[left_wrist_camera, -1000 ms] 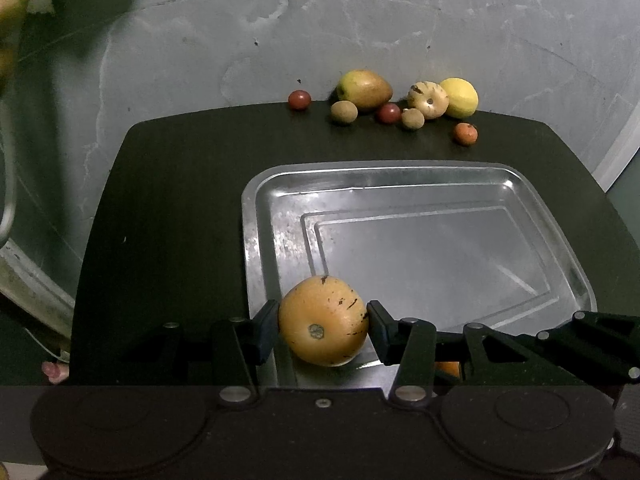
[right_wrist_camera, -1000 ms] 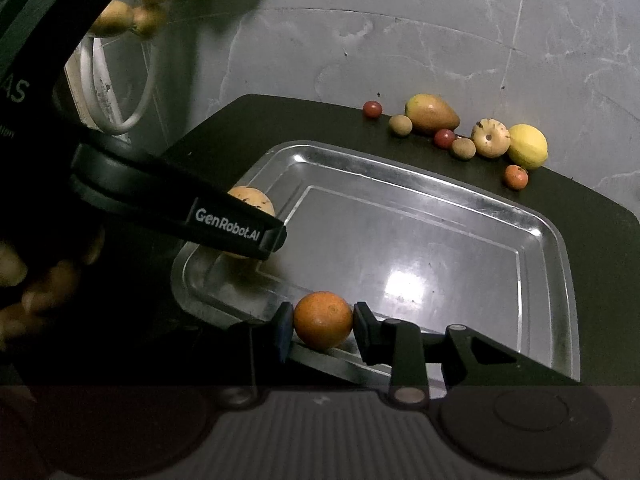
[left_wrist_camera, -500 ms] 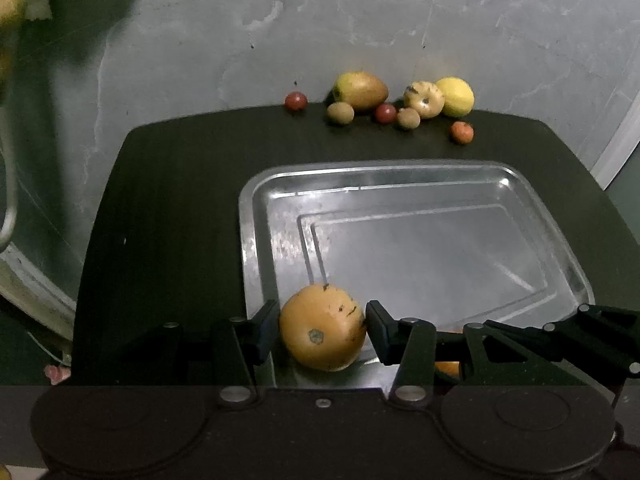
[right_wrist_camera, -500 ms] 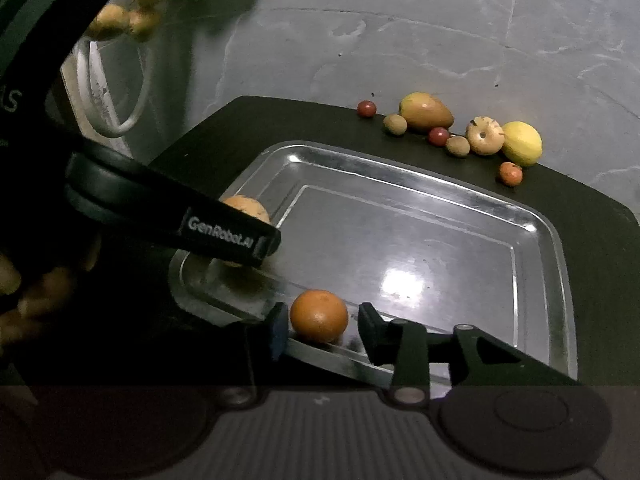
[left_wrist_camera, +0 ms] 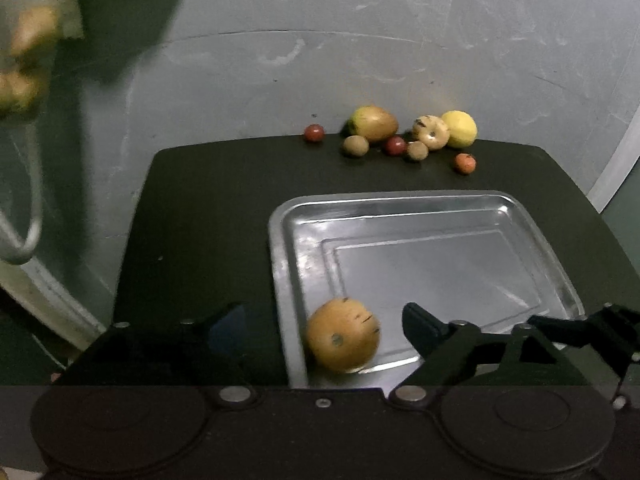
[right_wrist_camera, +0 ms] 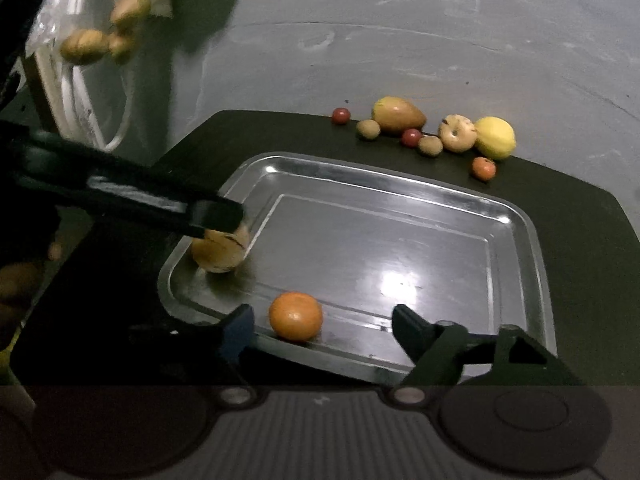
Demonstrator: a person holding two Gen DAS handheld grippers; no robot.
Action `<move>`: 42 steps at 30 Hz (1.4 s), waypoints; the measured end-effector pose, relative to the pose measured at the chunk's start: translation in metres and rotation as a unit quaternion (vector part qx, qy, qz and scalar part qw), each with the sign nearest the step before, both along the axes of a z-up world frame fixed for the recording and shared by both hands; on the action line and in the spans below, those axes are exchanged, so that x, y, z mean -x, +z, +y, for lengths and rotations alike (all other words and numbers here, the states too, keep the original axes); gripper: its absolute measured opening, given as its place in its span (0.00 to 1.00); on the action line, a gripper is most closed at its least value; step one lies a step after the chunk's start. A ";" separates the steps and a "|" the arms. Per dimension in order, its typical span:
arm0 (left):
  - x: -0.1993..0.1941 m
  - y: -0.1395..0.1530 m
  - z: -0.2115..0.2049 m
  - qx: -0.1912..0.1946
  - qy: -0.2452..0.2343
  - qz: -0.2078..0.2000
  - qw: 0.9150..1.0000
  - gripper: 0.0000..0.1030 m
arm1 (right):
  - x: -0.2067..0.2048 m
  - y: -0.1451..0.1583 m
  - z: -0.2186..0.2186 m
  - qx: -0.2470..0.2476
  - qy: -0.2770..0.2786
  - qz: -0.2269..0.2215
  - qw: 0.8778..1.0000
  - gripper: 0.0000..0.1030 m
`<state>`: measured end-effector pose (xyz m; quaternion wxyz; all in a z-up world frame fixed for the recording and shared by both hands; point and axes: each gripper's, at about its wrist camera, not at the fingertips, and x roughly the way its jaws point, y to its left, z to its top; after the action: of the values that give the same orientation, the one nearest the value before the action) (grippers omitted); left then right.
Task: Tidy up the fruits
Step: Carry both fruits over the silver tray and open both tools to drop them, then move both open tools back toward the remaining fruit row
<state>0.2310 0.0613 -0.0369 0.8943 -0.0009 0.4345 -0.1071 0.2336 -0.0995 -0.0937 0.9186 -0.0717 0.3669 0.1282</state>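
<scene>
The left gripper [left_wrist_camera: 324,320] stands with jaws wide, a speckled tan round fruit [left_wrist_camera: 343,341] loose between them in the near left corner of the shiny metal tray [left_wrist_camera: 420,200]. The right gripper [right_wrist_camera: 322,322] is likewise spread, clear of a smooth orange [right_wrist_camera: 295,316] at the tray's near edge. Farther off, small fruits cluster along the dark table [left_wrist_camera: 208,208]'s far edge, among them a yellow lemon [left_wrist_camera: 460,129].

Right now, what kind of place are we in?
Probably a makeshift indoor setup, not a kitchen: a small dark table against a scuffed grey plaster wall, bearing a metal tray and loose fruit. A bag of produce hangs at the left.
</scene>
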 end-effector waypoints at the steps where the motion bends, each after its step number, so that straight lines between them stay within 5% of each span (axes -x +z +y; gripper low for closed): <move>1: 0.001 0.001 0.004 -0.003 0.003 0.003 1.000 0.90 | 0.001 0.001 -0.002 -0.003 -0.004 0.002 1.000 0.84; 10: 0.013 -0.005 0.031 -0.039 0.008 0.029 0.999 0.98 | 0.005 0.001 -0.013 0.001 -0.036 0.015 0.999 1.00; 32: -0.002 -0.013 0.030 -0.035 0.038 0.035 0.998 0.99 | 0.000 0.003 -0.008 0.099 -0.062 0.015 0.993 1.00; 42: -0.031 -0.013 0.008 -0.039 0.052 0.023 0.998 0.99 | -0.026 0.008 -0.032 0.100 -0.078 0.010 0.992 1.00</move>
<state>0.2623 0.0693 -0.0496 0.8876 0.0091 0.4585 -0.0438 0.2595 -0.1316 -0.0861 0.9103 -0.1327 0.3916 0.0197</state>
